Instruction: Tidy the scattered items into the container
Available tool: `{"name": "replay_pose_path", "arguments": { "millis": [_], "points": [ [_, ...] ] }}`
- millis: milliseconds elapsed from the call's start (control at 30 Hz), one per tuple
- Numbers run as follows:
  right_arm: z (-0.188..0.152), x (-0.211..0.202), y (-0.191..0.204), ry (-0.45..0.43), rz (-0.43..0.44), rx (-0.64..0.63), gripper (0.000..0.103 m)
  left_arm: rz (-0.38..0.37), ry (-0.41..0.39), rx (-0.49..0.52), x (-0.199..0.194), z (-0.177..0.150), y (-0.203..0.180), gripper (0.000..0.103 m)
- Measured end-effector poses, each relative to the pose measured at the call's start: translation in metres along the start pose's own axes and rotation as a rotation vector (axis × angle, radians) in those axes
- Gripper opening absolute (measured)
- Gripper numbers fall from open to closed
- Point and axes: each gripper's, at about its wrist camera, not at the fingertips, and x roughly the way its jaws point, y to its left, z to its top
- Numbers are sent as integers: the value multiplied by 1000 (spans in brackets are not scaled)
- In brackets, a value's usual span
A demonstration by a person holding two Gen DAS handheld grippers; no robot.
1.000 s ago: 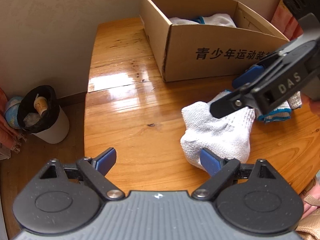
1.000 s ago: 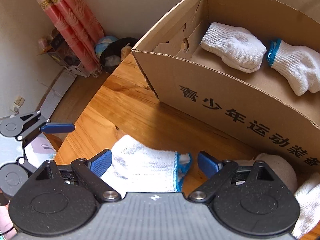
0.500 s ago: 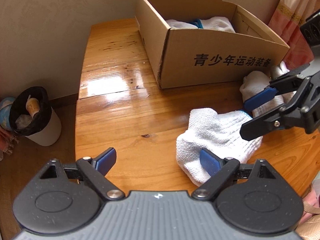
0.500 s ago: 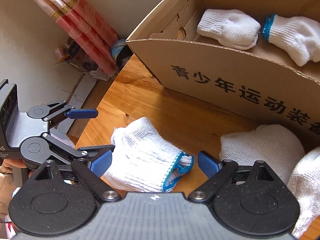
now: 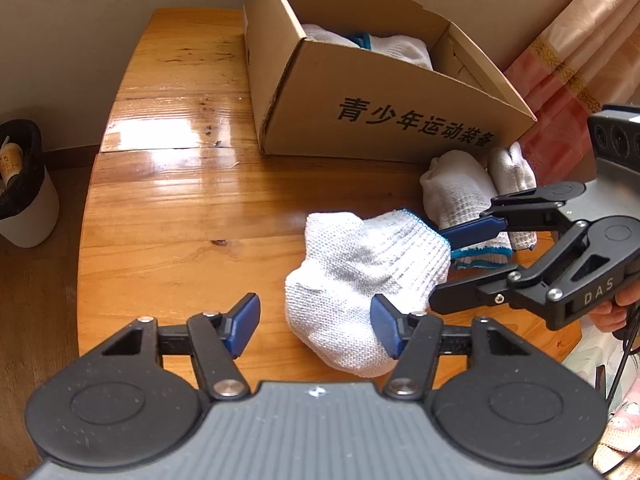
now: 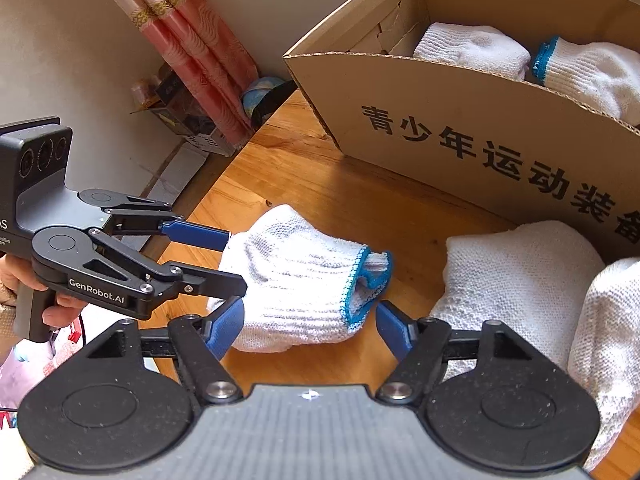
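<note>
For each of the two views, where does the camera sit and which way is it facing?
Left wrist: on the left tool, angled down over the wooden table toward the cardboard box; a hand holds the right tool.
Right wrist: on the right tool, angled down at the box front; fingers grip the left tool.
Shared: the white knit glove, the box, both tools.

Both wrist views look steeply down, close, from opposite sides, sharing the glove [image 5: 360, 280] and box [image 6: 480, 152].
</note>
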Motion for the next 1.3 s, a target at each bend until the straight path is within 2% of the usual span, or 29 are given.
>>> {"name": "replay_pose_path", "arguments": {
  "millis": [167,433,700,867,1000,1033,1167,1300],
  "points": [
    [-3,9,-6,-14,22,16,60,-15,6,5,8,7,-3,48],
    [-11,12,0,-34,6,-13,51,-10,10,22,14,11,-8,45],
    [-18,10,-2,-31,5,15,46,-12,4,-8,1,10,-6,45],
    [-22,12,-2,-44,-4,24,45,-39,-8,-82,-11,0,2,45],
    [-22,16,-2,-48,-7,31,45,-72,9,-156,4,-4,13,45],
    [-22,18,-2,-51,-7,34,45,-82,9,-171,7,-4,14,41],
    [-23,19,2,-61,-29,29,44,-82,4,-187,12,1,11,41],
    [-22,16,8,-64,-43,3,38,-70,-3,-167,4,6,6,39]
  ]
}}
